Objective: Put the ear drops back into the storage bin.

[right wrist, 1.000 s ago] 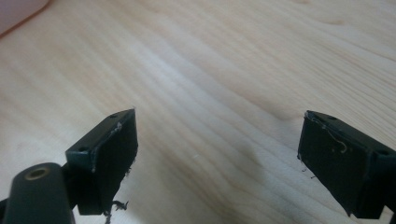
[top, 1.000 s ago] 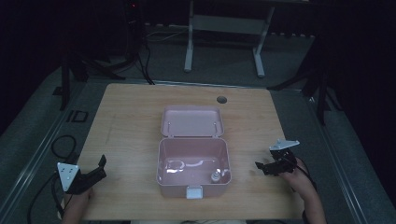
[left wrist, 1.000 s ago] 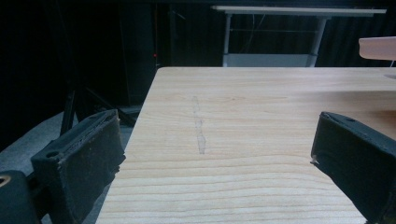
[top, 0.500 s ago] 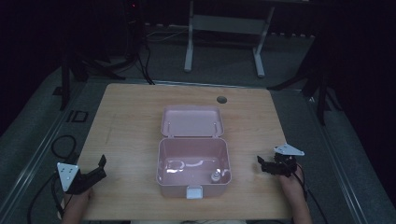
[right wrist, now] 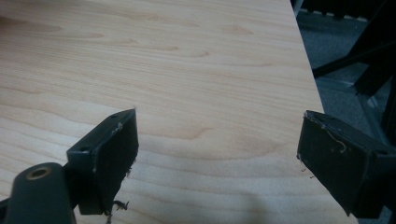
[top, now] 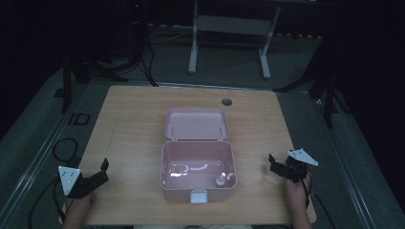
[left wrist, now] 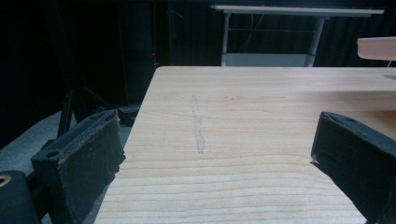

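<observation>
A pink plastic box [top: 198,164] stands open in the middle of the wooden table [top: 133,124], its lid [top: 197,124] folded back flat behind it. Inside lie a small pale bottle-like item [top: 220,181] near the front right corner and a thin whitish strip [top: 188,168]. My left gripper [top: 98,176] rests open at the table's front left, well away from the box; between its pads [left wrist: 84,158] there is only bare wood. To the right of the box my right gripper [top: 277,167] is open too, pads [right wrist: 109,149] wide apart over bare wood.
A round cable hole [top: 227,101] sits near the table's far edge. A second table's metal legs [top: 229,38] stand beyond. Cables [top: 64,148] lie on the dark floor at the left. The table's right edge [right wrist: 308,70] lies close to my right gripper.
My right gripper has drawn back toward the person and lowered a little. The left gripper and the box have stayed put.
</observation>
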The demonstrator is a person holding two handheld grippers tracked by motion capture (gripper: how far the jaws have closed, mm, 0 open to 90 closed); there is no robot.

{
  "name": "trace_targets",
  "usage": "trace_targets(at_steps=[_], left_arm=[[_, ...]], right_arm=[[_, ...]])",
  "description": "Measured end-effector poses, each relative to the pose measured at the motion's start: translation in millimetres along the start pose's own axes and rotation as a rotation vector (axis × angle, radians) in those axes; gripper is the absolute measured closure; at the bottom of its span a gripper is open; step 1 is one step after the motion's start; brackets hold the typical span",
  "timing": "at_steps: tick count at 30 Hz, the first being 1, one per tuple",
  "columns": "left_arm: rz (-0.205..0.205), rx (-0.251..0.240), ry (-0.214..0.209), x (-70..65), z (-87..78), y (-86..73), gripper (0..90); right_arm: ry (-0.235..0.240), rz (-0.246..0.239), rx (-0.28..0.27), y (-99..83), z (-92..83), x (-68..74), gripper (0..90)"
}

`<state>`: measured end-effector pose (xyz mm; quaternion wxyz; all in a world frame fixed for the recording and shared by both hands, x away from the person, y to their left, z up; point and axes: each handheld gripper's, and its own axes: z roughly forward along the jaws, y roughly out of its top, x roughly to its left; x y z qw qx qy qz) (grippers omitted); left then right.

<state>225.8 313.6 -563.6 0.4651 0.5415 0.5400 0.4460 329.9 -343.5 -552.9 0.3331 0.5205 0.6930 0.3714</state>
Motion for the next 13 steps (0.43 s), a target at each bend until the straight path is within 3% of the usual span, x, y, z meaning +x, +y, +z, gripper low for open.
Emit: trace_targets(at_steps=[13], left_arm=[[0.001,0.000,0.002,-0.1,-0.1,0.0,2.4]], right_arm=[[0.002,0.051,-0.041,-0.8,-4.6,-7.7,12.2]])
